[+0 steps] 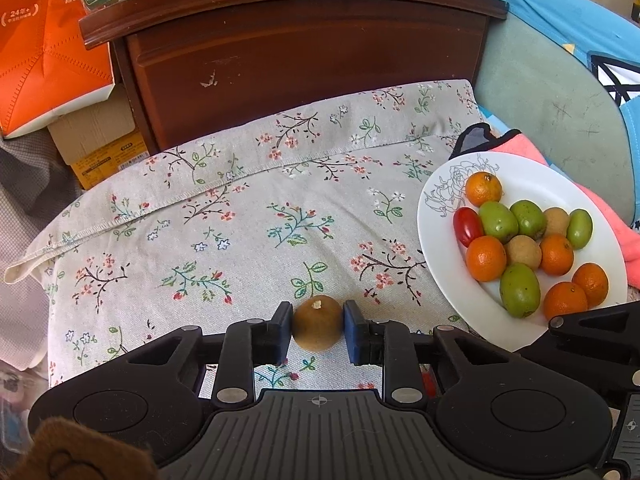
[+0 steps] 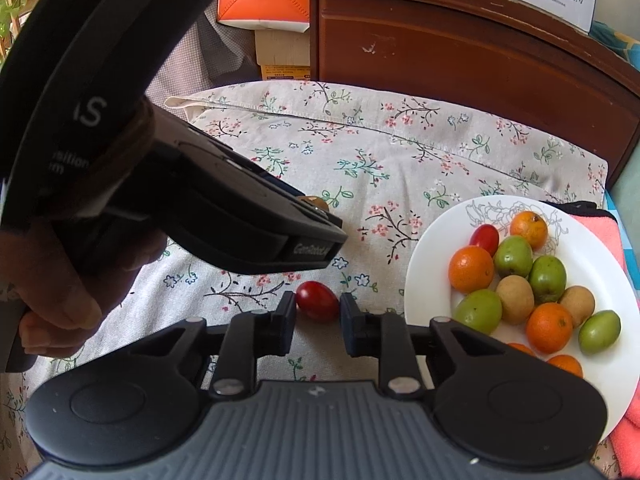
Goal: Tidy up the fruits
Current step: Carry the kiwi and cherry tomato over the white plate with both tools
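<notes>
A brown longan [image 1: 316,320] rests on the floral cloth [image 1: 240,208], and my left gripper [image 1: 317,330] is shut on it, blue pads pressing on both sides. In the right wrist view my right gripper [image 2: 318,310] is shut on a red cherry tomato [image 2: 317,301] lying on the cloth. To the right stands a white plate [image 1: 440,264] [image 2: 424,280] holding several small oranges, green fruits, longans and one cherry tomato. The left gripper's black body [image 2: 240,216] crosses the upper left of the right wrist view, just beyond the right gripper.
A dark wooden cabinet [image 1: 304,60] stands behind the cloth-covered cushion. An orange box [image 1: 48,60] and cardboard boxes sit at the left. A pink cloth [image 1: 520,144] lies under the plate's far side. A hand [image 2: 60,300] holds the left gripper's handle.
</notes>
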`<state>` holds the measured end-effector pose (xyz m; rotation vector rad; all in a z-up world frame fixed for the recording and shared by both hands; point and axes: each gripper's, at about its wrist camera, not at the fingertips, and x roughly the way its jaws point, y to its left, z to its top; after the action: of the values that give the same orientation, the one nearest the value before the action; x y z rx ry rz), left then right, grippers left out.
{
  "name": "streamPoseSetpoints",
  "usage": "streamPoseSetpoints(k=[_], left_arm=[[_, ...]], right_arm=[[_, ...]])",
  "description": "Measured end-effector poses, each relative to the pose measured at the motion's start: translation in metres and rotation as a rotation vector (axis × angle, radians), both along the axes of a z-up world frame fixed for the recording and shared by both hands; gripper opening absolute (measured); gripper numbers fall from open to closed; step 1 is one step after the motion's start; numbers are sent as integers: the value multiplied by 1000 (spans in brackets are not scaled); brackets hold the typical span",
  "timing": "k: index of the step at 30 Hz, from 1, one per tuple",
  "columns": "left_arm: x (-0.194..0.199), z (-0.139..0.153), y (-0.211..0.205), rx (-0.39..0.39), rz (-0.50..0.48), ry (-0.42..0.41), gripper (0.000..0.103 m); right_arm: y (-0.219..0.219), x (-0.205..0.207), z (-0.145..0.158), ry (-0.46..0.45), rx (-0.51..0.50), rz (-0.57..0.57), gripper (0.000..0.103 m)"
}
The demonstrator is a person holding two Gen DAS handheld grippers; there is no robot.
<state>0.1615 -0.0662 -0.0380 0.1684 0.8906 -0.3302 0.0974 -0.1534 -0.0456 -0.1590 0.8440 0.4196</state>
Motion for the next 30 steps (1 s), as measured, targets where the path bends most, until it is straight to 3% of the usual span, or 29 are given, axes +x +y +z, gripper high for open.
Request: streamPoseSetpoints(k=[14,25,30], left_arm=[[8,32,15,-113,85,-72,24],[3,57,1,-216,38,-142,24],[1,54,-18,-277,13,-127,24]], right_arm=[[-28,8,39,-91,49,-98,23],[-72,11,72,-168,69,-209,23],[-100,11,83,-198,76,-282,23]])
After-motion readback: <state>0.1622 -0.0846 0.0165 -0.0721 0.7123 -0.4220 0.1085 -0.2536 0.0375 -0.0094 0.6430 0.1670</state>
